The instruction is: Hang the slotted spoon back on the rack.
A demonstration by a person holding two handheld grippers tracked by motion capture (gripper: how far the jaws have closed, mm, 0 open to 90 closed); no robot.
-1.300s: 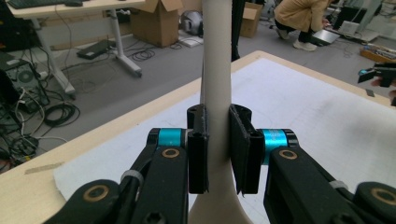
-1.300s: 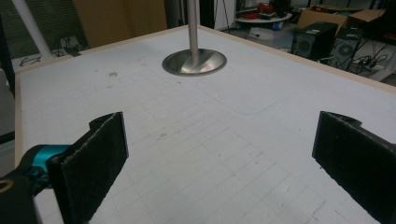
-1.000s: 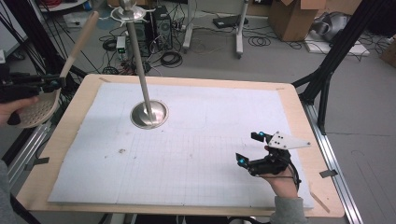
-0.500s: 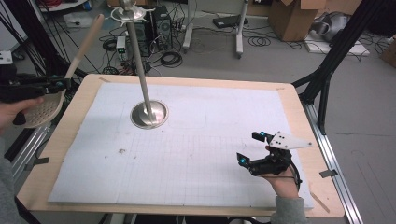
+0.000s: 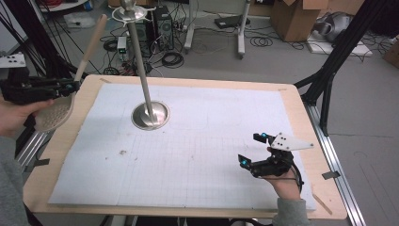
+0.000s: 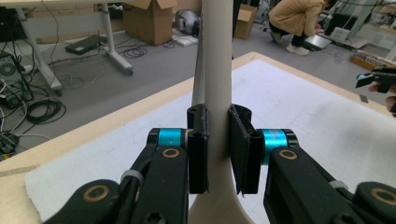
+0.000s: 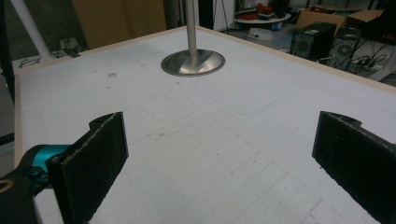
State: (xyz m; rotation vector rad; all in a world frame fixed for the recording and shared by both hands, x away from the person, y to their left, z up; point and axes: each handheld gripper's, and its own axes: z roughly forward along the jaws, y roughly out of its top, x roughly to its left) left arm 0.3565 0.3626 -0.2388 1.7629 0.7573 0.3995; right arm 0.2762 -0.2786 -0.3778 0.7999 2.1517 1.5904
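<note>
- Your left gripper [image 5: 66, 87] clamps the wooden slotted spoon's [image 5: 56, 110] handle at the table's [image 5: 291, 94] nine-o'clock edge.
- Your right gripper [image 5: 251, 149] rests gaping, empty, at four o'clock from the steel stand [image 5: 149, 115].

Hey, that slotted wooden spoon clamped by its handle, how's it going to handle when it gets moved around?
The slotted wooden spoon probably stays stiff: its handle runs straight from the left hand-held gripper. It looks light, with a thin perforated bowl. Gripped near the bowl, its long handle may swivel between the pads.
</note>
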